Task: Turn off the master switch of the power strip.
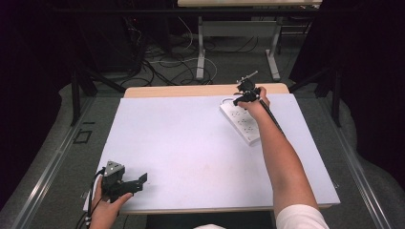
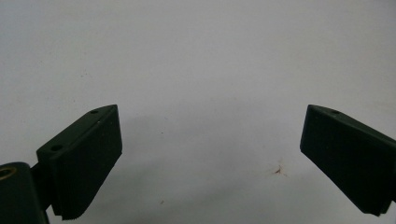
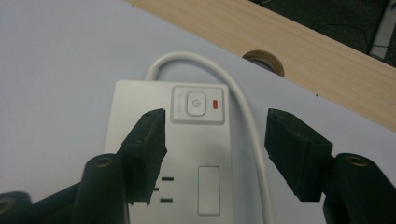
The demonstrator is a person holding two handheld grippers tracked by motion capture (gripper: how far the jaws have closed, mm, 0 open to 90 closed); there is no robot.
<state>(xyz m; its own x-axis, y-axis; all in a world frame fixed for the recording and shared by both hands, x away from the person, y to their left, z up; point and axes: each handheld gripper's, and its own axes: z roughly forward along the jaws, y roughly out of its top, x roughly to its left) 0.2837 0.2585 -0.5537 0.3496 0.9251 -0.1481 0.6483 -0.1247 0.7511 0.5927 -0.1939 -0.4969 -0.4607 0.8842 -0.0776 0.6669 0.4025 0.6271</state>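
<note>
Right gripper (image 3: 215, 149) released, jaws apart over white power strip (image 3: 187, 158) near its switch (image 3: 196, 103), nothing pinched. Left gripper (image 2: 210, 158) released above bare white table (image 2: 196, 56).

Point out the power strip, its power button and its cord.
Power strip (image 3: 140, 100): right gripper view, bare top face near its switch end.
Power button (image 3: 195, 102): right gripper view, middle of the round button.
Cord (image 3: 247, 116): right gripper view, white run along the strip's side.
</note>
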